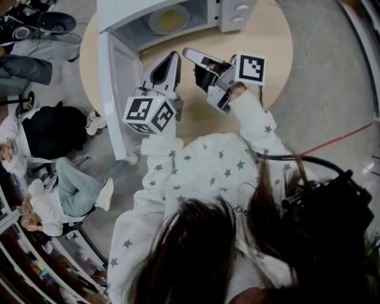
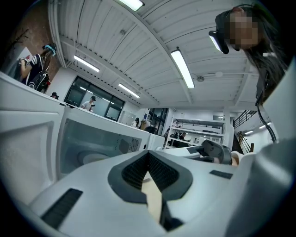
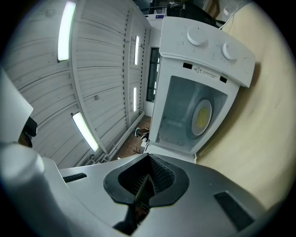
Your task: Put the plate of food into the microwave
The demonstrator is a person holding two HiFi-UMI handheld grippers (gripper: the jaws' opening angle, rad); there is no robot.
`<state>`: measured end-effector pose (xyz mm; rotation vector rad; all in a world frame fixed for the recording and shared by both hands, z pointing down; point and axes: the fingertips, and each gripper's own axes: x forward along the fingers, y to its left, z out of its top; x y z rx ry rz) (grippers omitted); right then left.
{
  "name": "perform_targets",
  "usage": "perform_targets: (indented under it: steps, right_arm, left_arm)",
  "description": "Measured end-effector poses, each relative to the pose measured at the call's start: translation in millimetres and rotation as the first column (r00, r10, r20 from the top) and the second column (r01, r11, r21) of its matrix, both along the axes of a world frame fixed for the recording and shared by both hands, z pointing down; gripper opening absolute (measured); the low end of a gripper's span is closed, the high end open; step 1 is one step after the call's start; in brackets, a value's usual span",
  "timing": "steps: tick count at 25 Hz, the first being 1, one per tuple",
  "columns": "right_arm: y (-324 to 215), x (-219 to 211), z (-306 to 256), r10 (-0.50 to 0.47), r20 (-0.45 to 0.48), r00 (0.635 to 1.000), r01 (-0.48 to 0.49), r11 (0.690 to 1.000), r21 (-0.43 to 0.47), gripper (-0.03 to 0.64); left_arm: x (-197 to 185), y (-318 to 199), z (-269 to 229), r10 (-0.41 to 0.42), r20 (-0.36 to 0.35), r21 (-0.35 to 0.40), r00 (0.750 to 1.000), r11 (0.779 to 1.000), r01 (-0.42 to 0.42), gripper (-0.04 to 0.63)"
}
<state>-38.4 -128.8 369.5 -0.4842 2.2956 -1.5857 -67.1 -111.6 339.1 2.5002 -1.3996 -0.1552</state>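
Observation:
A white plate (image 1: 169,19) with yellow food lies inside the white microwave (image 1: 234,13), whose door (image 1: 116,89) swings open to the left. The right gripper view shows the plate (image 3: 202,115) in the open cavity, below the control panel (image 3: 208,44) with two knobs. My left gripper (image 1: 171,56) is shut and holds nothing, hovering over the table just in front of the cavity. My right gripper (image 1: 187,53) is close beside it on the right, also shut and holding nothing. In the left gripper view the shut jaws (image 2: 148,156) point past the door's window (image 2: 92,139).
The microwave stands at the back of a round wooden table (image 1: 273,47). The open door juts out past the table's left edge. Seated people (image 1: 65,190) and a black bag (image 1: 53,127) are on the floor to the left. A red cable (image 1: 344,139) runs at the right.

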Motion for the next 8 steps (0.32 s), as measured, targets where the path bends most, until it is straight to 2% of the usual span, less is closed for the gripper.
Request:
perform_targets:
  steps: [8]
  right_arm:
    - [2.0, -1.6, -2.4, 0.005, 0.015, 1.0, -0.004, 1.0, -0.022, 0.006]
  left_arm:
    - [-1.6, 0.2, -1.7, 0.001, -0.005, -0.008, 1.0, 1.0, -0.001, 0.002]
